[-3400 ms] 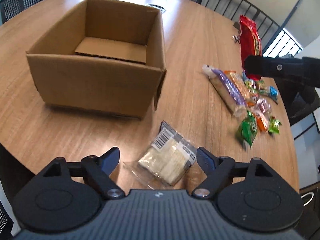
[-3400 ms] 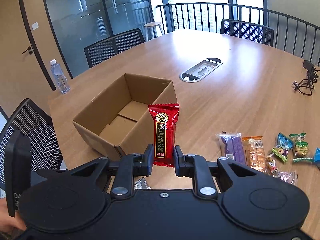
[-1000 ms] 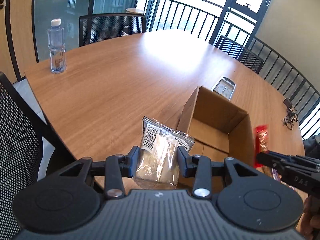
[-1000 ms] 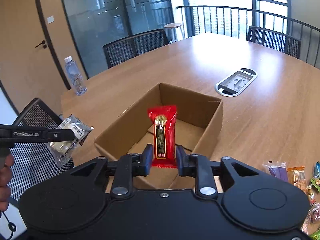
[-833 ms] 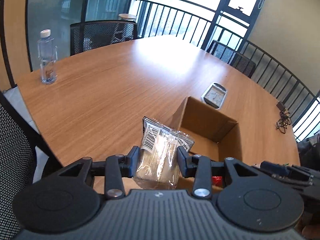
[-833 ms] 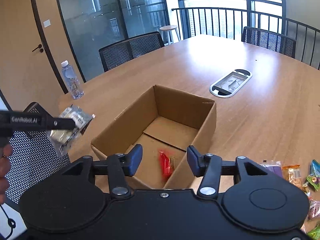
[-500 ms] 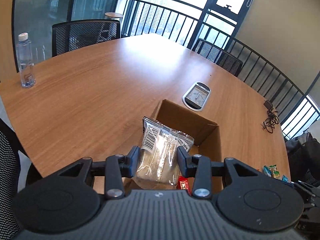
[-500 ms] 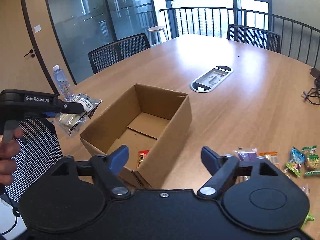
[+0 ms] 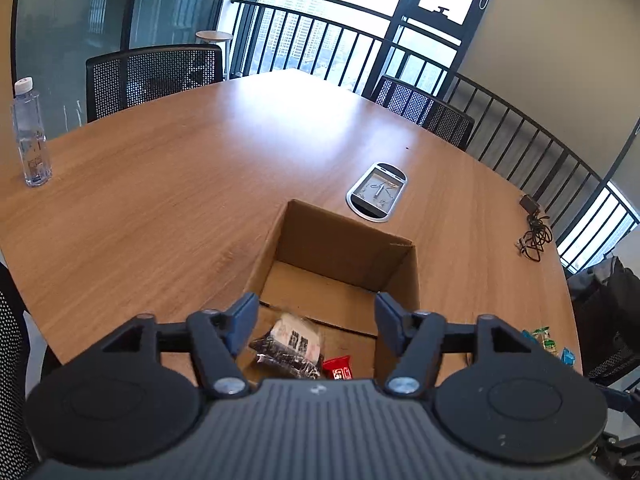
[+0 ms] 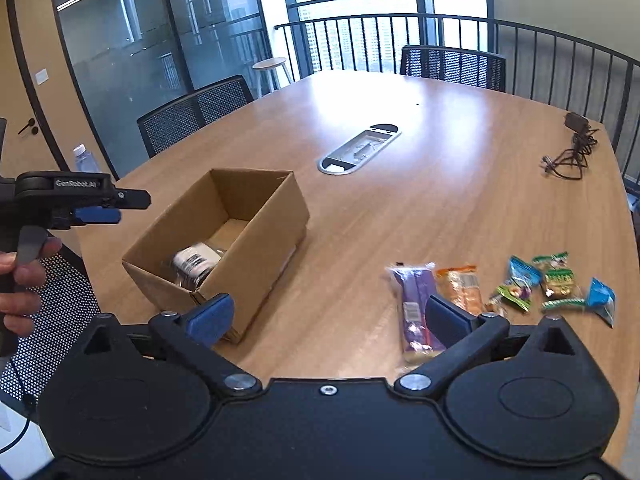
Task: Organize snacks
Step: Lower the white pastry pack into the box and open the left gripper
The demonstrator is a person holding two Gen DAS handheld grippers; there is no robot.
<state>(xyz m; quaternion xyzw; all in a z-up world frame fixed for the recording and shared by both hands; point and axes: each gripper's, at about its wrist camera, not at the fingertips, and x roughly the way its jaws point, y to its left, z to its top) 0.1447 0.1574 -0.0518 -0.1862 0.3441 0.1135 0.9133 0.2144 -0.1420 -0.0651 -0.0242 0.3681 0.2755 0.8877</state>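
Over a round wooden bench (image 9: 168, 184), the left claw (image 9: 316, 320) hangs above an open box (image 9: 344, 240), its jaws opening with nothing pinched between them. Below it, on the box floor, lies a clear packet (image 9: 294, 346) with a barcode label, and just beside that, toward the right, a red packet (image 9: 338, 367) shows partly past the claw's body. From the right wrist view, the same box (image 10: 240, 236) stands left of centre on the bench (image 10: 440, 184), and the clear packet (image 10: 196, 264) appears blurred inside it near the near wall. The right claw (image 10: 326, 316) is spread wide, jaws opening and empty, poised over bare bench between the box and a row of snacks. That row lies to the right of the box, well apart from it: a purple bar (image 10: 416, 308), an orange packet (image 10: 460, 286) just beside it, then small green (image 10: 558, 280) and blue (image 10: 600, 296) sachets farther right. At the left edge of the right wrist view, a person's hand (image 10: 20, 280) grips the handle of the left claw (image 10: 116, 206), seen side-on, held above the box's left side. A water bottle (image 9: 30, 136) stands at the bench's far left edge, a metal cable port (image 9: 376, 192) is set into the top beyond the box, and a black cable (image 10: 570, 152) lies coiled near the far right. Mesh chairs (image 9: 156, 76) ring the bench before a railing and windows.
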